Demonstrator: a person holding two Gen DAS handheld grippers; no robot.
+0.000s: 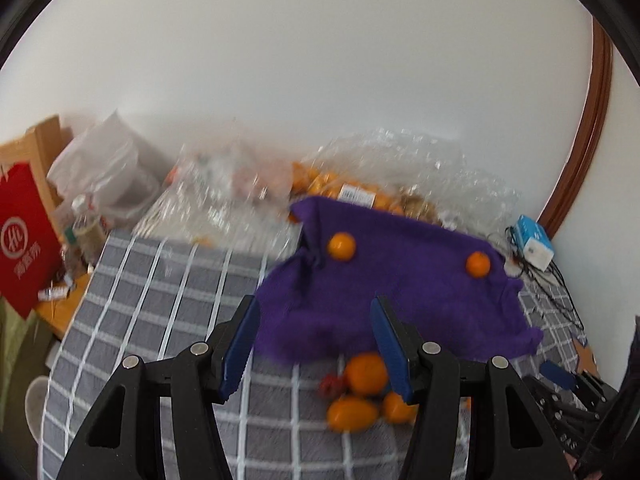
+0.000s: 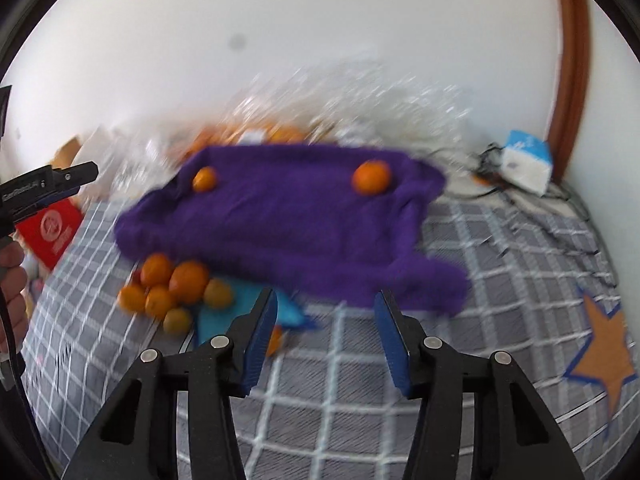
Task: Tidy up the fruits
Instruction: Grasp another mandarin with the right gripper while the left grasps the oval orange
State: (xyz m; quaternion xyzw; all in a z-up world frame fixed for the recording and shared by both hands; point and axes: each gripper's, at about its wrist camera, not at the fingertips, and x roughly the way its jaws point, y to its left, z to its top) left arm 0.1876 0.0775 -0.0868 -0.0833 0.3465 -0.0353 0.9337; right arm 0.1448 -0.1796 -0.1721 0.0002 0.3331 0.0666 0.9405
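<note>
Both jaws spread, empty; motion-blurred oranges [image 2: 172,286] partly under purple cloth [image 2: 280,216].

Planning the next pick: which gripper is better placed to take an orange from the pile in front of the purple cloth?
Probably the left. The left gripper is open with the pile of oranges just ahead between its fingers. The right gripper is open too, but its view shows the pile off to its left.

2 oranges [image 2: 370,177] on purple cloth [image 2: 280,216], orange pile [image 2: 176,284] beside it.
</note>
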